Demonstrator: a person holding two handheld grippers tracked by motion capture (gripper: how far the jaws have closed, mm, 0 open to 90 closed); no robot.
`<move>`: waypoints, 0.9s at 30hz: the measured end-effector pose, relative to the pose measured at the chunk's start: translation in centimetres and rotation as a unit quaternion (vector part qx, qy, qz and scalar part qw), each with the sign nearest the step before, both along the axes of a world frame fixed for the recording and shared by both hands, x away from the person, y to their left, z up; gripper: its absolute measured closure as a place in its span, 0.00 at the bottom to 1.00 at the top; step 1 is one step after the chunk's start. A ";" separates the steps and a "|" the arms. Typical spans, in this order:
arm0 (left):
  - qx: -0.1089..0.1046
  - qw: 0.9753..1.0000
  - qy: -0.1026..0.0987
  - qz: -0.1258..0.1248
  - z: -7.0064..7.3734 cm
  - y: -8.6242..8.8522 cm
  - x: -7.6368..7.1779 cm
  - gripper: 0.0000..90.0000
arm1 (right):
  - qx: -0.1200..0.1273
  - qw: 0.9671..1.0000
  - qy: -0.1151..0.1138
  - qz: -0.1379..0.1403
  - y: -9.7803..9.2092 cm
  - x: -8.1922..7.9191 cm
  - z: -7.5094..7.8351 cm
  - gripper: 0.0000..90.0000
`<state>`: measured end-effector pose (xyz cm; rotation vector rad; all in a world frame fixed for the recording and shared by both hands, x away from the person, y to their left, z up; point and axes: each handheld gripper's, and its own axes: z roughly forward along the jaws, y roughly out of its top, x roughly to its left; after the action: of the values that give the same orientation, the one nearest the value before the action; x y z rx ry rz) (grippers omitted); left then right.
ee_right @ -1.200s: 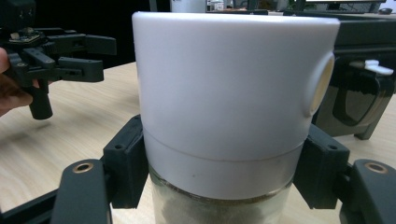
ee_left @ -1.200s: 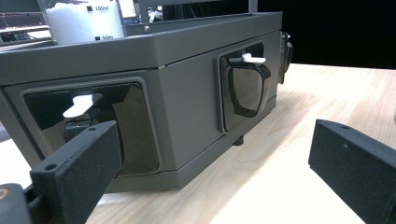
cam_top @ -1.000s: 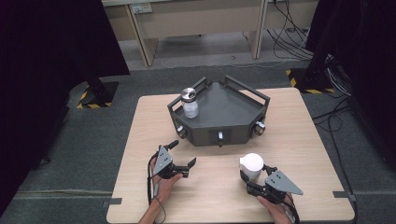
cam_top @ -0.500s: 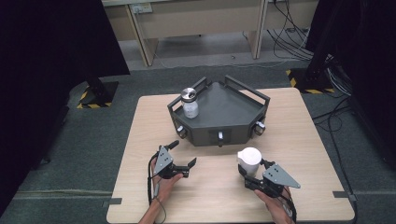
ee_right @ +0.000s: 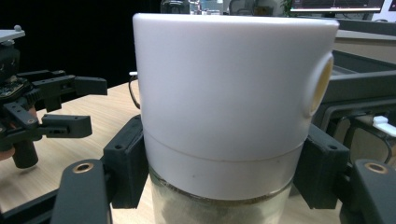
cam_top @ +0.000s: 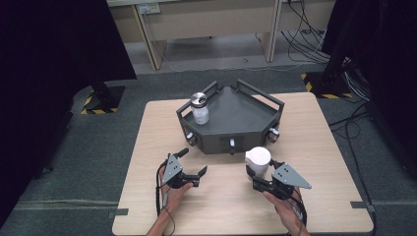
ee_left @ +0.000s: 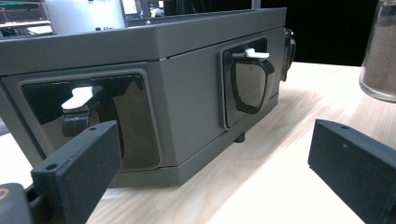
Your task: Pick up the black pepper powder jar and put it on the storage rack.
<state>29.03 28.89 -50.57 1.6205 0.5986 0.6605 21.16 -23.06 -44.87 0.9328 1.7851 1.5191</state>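
Jar (cam_top: 257, 162) with a white cap sits clenched between the jaws of the right claw (cam_top: 260, 178), at about 5 o'clock on the counter (cam_top: 147, 147), just in front of the tray's (cam_top: 246, 118) front wall. In the right gripper view the jar (ee_right: 229, 116) has a tall white cap with a round tan hole at its 3 o'clock side, and below the cap a glass body holds a pale grainy powder; both black pads press against the jar just under the cap. Whether its base touches the counter cannot be told. The dark grey tray stands at the counter's far middle, around 12 o'clock, and holds a second jar (cam_top: 199, 108) with a silver metal lid, upright in its left corner at about 10 o'clock within the tray; it looks filled with something whitish. The left claw (cam_top: 193, 166) is at about 7 o'clock, released, its jaws spread wide with nothing between them, pointed toward the tray. In the left gripper view the tray's (ee_left: 187, 93) wall shows recessed latches with white tabs.
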 end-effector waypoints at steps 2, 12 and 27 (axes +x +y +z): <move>0.000 1.000 0.000 0.000 0.0 0.0 0.0 0.02 | -0.001 1.000 -0.002 -0.001 0.1 0.2 0.2 0.34; 0.001 1.000 0.000 0.001 0.0 0.1 0.0 0.02 | 0.000 1.000 -0.015 0.001 0.6 1.2 2.2 0.34; 0.000 1.000 0.001 0.002 -0.1 0.1 0.0 0.02 | 0.003 1.000 -0.002 0.018 1.1 4.3 5.4 0.34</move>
<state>29.07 29.01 -50.65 1.6205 0.6038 0.6630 25.42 -21.92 -39.47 0.9048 1.8032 1.5489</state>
